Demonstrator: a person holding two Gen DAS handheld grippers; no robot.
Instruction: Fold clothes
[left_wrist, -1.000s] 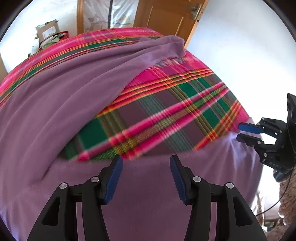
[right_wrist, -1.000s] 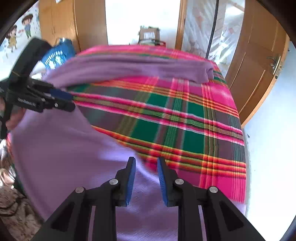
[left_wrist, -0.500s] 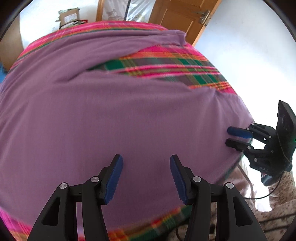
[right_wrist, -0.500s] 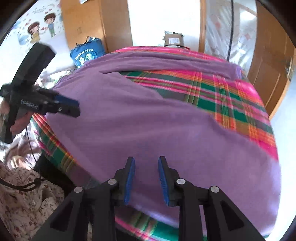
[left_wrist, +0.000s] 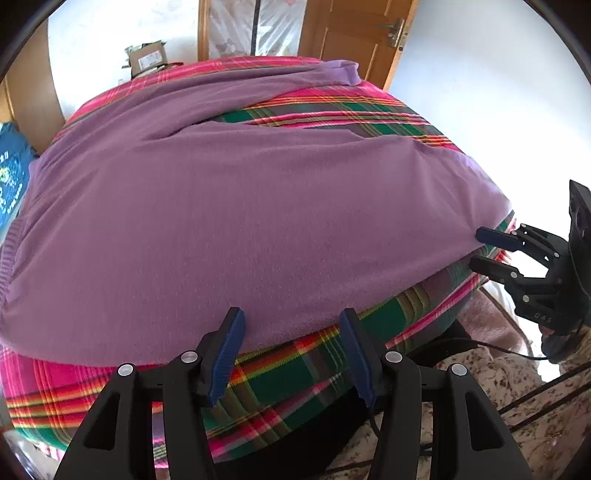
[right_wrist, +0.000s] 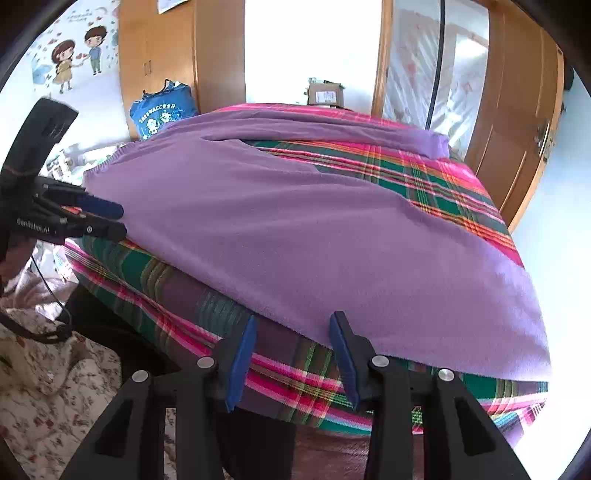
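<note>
Lying on one plaid blanket (left_wrist: 369, 325), one purple garment (left_wrist: 258, 221); left gripper (left_wrist: 291, 350) fingers apart, right gripper (right_wrist: 291, 350) fingers opening, both empty.

We see the garment (left_wrist: 240, 221) spread flat over the blanket (left_wrist: 303, 380) that covers the surface, filling the middle of both frames. Its near hem lies just short of the surface's front edge, with a strip of blanket below it. At the top of the left wrist frame a long sleeve (left_wrist: 258, 83) runs toward the upper right, blanket showing between it and the body. A cardboard box (left_wrist: 146, 59) sits behind the surface at upper left; a door (left_wrist: 354, 33) stands at upper right. In the right wrist frame a bag (right_wrist: 162, 112) rests behind the surface's upper left.
</note>
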